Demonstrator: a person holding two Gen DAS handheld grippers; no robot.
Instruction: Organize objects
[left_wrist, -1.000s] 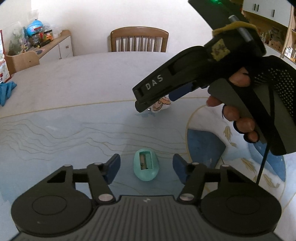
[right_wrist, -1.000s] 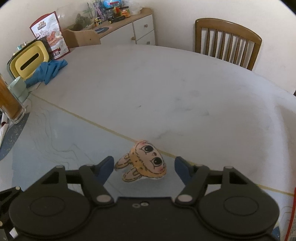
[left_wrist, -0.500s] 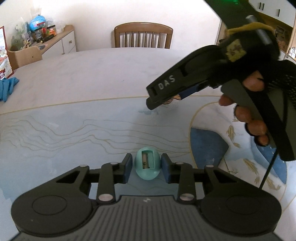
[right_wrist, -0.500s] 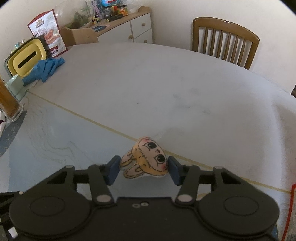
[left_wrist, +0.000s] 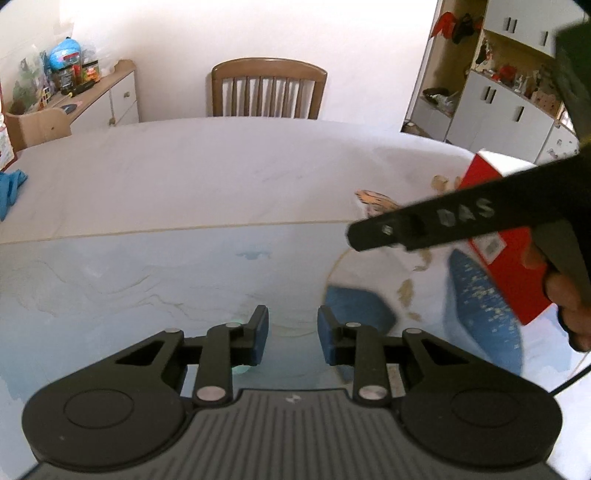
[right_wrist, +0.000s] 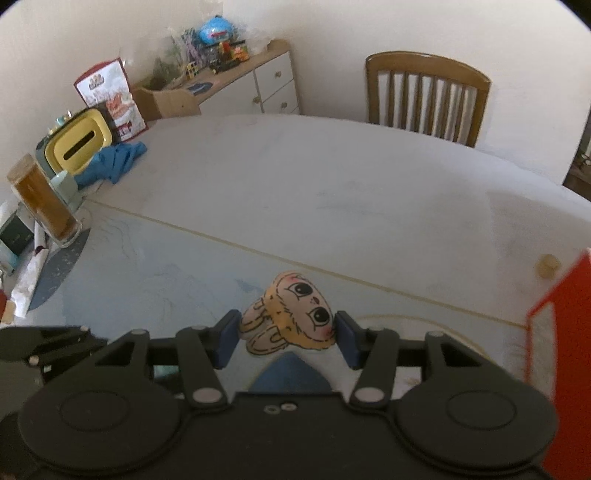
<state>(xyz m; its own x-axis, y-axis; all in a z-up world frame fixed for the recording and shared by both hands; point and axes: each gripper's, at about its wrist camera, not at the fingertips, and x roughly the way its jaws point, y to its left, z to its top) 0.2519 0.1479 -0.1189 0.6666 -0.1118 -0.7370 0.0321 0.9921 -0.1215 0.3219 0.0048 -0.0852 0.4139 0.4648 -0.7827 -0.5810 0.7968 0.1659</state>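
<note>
- The right gripper (right_wrist: 286, 332) is found clamped on the plush bunny-face toy (right_wrist: 291, 314). Both blue pads (right_wrist: 227, 338) are pressed to its sides, the jaws having just been closing.
- The toy is held face-up over the patterned mat (right_wrist: 155, 266), near the mat's far edge.
- The left gripper (left_wrist: 291, 332) is seen with its jaws drawn close and just closing, a narrow gap left between them. Only a teal sliver (left_wrist: 240, 369) is shown by its left finger, so a grip cannot be confirmed.
- A red box (right_wrist: 554, 295) is noted just right of the toy.
- On the table (right_wrist: 332, 184), a glass of amber liquid (right_wrist: 40, 203), a blue cloth (right_wrist: 114, 158) and a yellow holder (right_wrist: 79, 146) are placed at the left edge.
- A wooden chair (right_wrist: 424, 96) is set at the far side.
</note>
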